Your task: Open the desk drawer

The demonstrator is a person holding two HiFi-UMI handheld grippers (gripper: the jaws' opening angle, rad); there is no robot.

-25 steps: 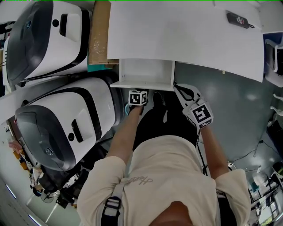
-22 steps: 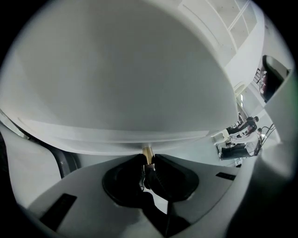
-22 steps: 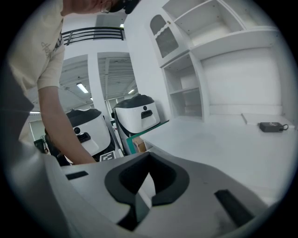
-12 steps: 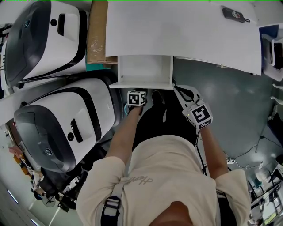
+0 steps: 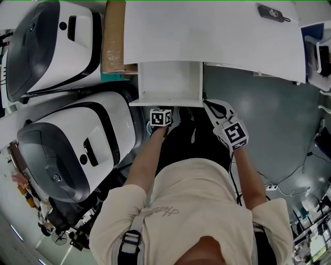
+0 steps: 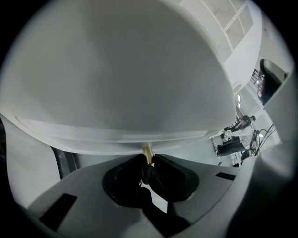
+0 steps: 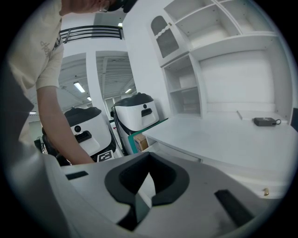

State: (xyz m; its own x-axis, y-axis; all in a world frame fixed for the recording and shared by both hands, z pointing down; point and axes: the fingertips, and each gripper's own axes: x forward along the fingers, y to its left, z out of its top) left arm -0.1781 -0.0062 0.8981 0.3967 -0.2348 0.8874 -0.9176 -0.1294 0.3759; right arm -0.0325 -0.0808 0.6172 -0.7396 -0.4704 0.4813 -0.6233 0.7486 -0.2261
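The white drawer (image 5: 169,83) sticks out from under the white desk (image 5: 217,36), and its inside looks bare. My left gripper (image 5: 162,107) sits at the middle of the drawer's front edge, under its marker cube. In the left gripper view the drawer front (image 6: 116,83) fills the picture, and the left gripper (image 6: 148,160) is shut on the small tan knob (image 6: 147,151). My right gripper (image 5: 208,103) hangs free beside the drawer's right corner, touching nothing. In its own view the right gripper (image 7: 141,195) looks over the desk top (image 7: 219,139), its jaws together and empty.
Two large white machines (image 5: 57,41) (image 5: 72,145) stand close on the left. A cardboard box (image 5: 115,36) lies beside the desk. A small dark key fob (image 5: 271,13) rests on the far desk top. Grey floor with cables (image 5: 289,176) lies to the right.
The drawer has slid further out of the desk towards the person, with my left gripper on its knob moving back with it. The right gripper has drifted slightly.
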